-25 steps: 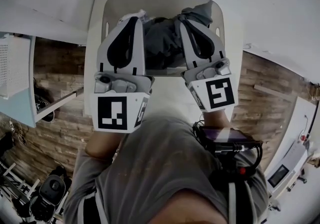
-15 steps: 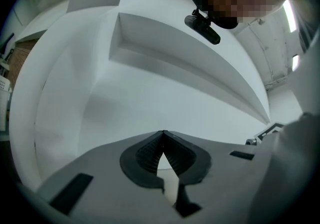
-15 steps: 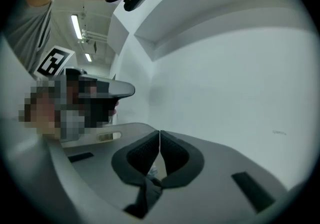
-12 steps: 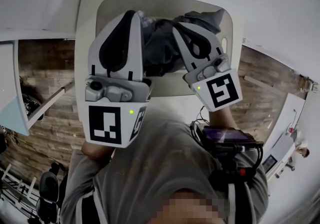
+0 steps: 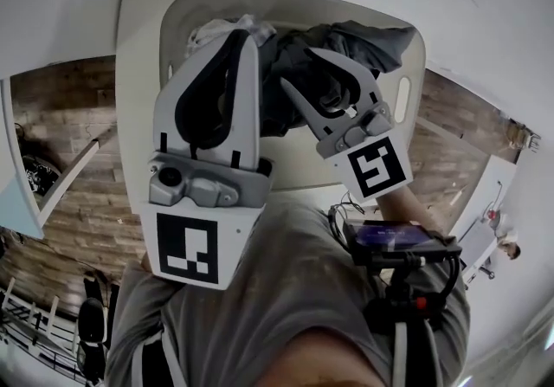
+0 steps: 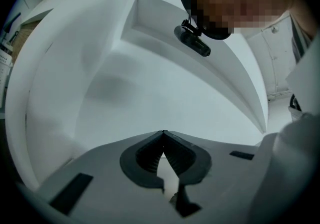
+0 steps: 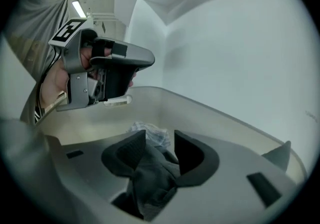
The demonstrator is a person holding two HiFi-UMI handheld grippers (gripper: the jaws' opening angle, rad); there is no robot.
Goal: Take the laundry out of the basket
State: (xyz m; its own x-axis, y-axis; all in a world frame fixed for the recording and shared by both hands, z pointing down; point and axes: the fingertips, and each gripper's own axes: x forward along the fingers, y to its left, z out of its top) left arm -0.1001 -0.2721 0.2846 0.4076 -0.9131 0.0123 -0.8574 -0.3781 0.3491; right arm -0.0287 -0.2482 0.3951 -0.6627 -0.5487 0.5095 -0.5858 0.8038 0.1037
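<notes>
Sitting on the counter (image 5: 61, 22): a white basket (image 5: 138, 99), just in front of the person.
Basket: it has smooth white walls and a slot handle on its right side. Clothes lie inside it.
Dark clothes (image 5: 381, 43): a grey bundle fills the far right part of the basket. Some of it sits up close to the far rim.
Light cloth (image 5: 216, 30): a small pale piece lies at the far left of the basket. It touches the dark clothes.
Left claw (image 5: 247, 37): it is clenched with its tips pressed together, and nothing is between them. It is held up over the left part of the basket and is not touching the clothes.
Right claw (image 5: 301, 67): it points down into the basket, at the dark clothes. Its jaws have just been opening and now stand apart. A fold of the dark clothes lies in the gap between them, but the pads are not squeezing it, so it is released.
Person: they wear a grey shirt (image 5: 286, 290) and stand at the near side of the basket, with one claw in each hand.
Floor (image 5: 78, 134): brown wood boards show to the left and right of the counter.
</notes>
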